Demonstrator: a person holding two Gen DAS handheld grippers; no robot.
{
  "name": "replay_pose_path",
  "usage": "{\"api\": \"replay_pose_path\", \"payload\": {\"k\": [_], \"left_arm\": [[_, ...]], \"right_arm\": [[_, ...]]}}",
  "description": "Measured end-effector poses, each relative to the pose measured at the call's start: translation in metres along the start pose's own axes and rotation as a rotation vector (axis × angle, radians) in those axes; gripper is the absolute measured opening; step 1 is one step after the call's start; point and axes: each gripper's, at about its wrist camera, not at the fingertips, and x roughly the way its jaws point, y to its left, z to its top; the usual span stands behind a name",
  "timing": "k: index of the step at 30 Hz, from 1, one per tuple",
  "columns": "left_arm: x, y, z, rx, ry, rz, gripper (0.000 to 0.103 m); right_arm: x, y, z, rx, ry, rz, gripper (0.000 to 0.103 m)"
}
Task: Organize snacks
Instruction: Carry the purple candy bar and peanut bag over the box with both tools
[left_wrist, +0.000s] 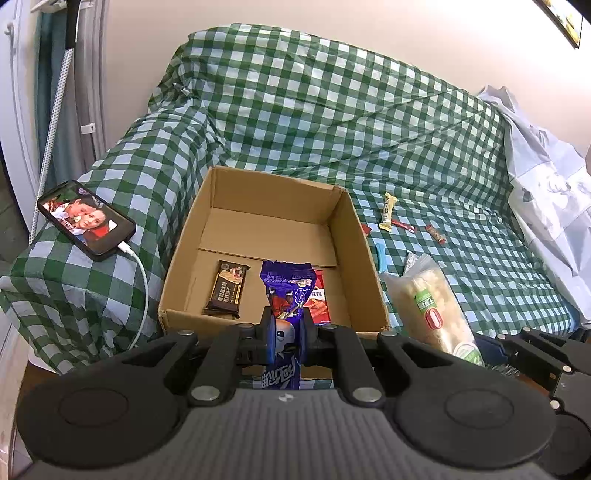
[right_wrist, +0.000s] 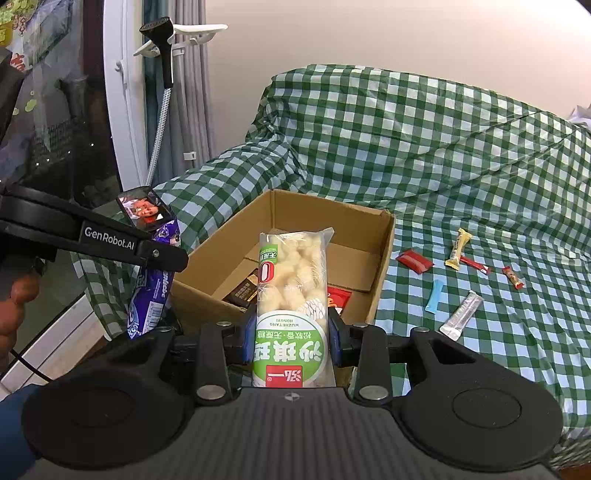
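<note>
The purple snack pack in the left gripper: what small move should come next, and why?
Probably carry it forward over the cardboard box and open the jaws. The left gripper is shut on the purple snack pack at the box's near edge, where a brown bar and red packet already lie.

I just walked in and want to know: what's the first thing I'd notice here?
Two snacks held up near an open cardboard box on a green checked cloth: the left claw pinches a purple packet, the right claw a big green-labelled puffed snack bag. Small sweets lie scattered right of the box.
</note>
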Motion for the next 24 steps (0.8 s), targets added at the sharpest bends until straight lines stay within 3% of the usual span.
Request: {"api": "replay_pose_path", "payload": {"k": [24], "left_arm": [[0.022,0.007,0.003,-0.006,0.036,0.006,0.013]], "right_arm": [[0.018,-0.003,-0.001,0.013,0.059,0.019,0.039]]}}
